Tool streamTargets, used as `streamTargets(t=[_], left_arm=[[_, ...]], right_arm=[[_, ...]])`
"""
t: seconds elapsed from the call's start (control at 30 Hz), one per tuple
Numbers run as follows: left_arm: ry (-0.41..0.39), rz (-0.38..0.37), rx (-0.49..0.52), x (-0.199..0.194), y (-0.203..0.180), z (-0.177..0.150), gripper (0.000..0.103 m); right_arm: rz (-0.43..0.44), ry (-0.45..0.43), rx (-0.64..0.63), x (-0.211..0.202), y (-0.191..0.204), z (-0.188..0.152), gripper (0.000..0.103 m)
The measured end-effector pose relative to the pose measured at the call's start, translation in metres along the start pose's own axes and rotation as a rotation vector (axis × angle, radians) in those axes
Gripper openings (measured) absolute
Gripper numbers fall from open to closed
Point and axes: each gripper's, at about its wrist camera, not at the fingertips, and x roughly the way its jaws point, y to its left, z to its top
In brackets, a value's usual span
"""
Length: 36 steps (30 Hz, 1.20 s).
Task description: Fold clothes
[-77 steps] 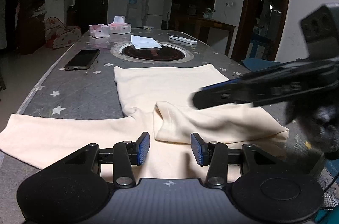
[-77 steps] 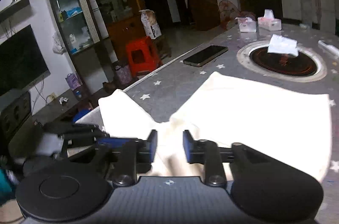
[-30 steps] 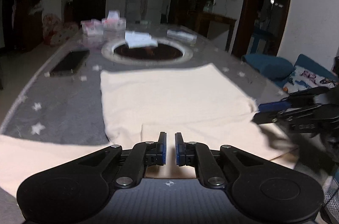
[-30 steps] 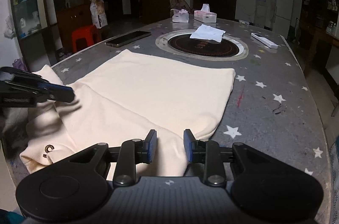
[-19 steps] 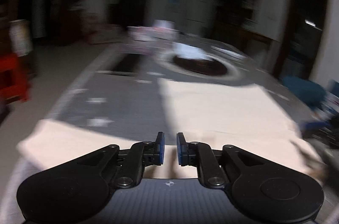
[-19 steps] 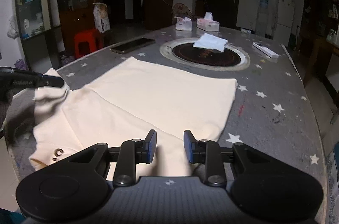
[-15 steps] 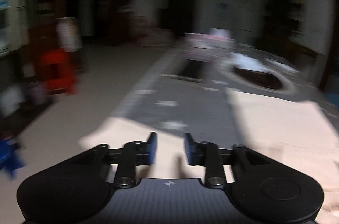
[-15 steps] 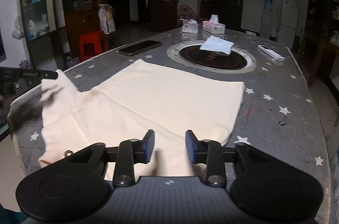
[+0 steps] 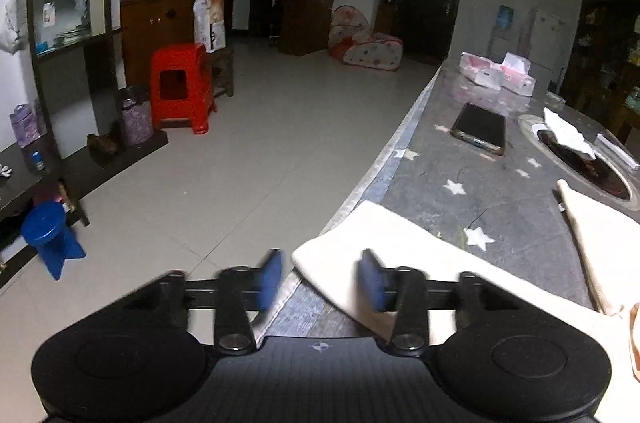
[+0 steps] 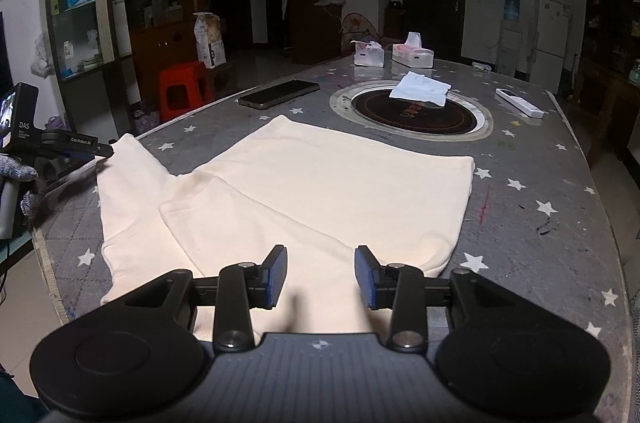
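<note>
A cream long-sleeved top (image 10: pixel 328 183) lies flat on the grey star-patterned table (image 10: pixel 540 223). One sleeve is folded across its body; the other sleeve (image 10: pixel 128 175) stretches left to the table edge. In the left wrist view the end of that sleeve (image 9: pixel 384 235) lies at the table edge, between the jaws of my open left gripper (image 9: pixel 320 277). The left gripper also shows in the right wrist view (image 10: pixel 102 149), its tip at the sleeve end. My right gripper (image 10: pixel 320 275) is open and empty above the near part of the top.
A phone (image 10: pixel 280 93) lies beyond the top. A round hotplate (image 10: pixel 412 113) holds a white tissue (image 10: pixel 420 87). Two tissue boxes (image 10: pixel 394 53) and a white remote (image 10: pixel 520 103) are farther back. A red stool (image 9: pixel 180 87) stands on the floor to the left.
My left gripper has swung left from the top's body to the sleeve end at the table edge and opened. My right gripper has opened wider and stayed over the top.
</note>
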Motion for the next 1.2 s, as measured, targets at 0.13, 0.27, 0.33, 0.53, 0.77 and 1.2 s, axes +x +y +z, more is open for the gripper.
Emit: streamTargets(t=[0.13, 0.27, 0.33, 0.53, 0.77, 1.2], left_arm=[[-0.036, -0.056, -0.041, -0.016, -0.005, 0.009, 0.006], [-0.089, -0.21, -0.018, -0.049, -0.037, 0.022, 0.006], [-0.112, -0.314, 0.012, -0.067, -0.06, 0.028, 0.006], [-0.122, -0.639, 0.115, -0.106, -0.141, 0.033, 0.006], [-0.019, -0.883, 0.213, -0.113, -0.224, 0.008, 0.006], [0.172, -0.924, 0.394, -0.097, -0.256, -0.057, 0.027]], right_arm=[[-0.008, -0.01, 0.012, -0.005, -0.002, -0.002, 0.037], [-0.011, -0.028, 0.04, -0.011, -0.006, -0.005, 0.037], [-0.012, -0.037, 0.056, -0.014, -0.008, -0.007, 0.037], [-0.028, -0.061, 0.107, -0.027, -0.02, -0.016, 0.037], [-0.076, -0.075, 0.171, -0.044, -0.041, -0.031, 0.037], [-0.084, -0.076, 0.216, -0.047, -0.051, -0.036, 0.037]])
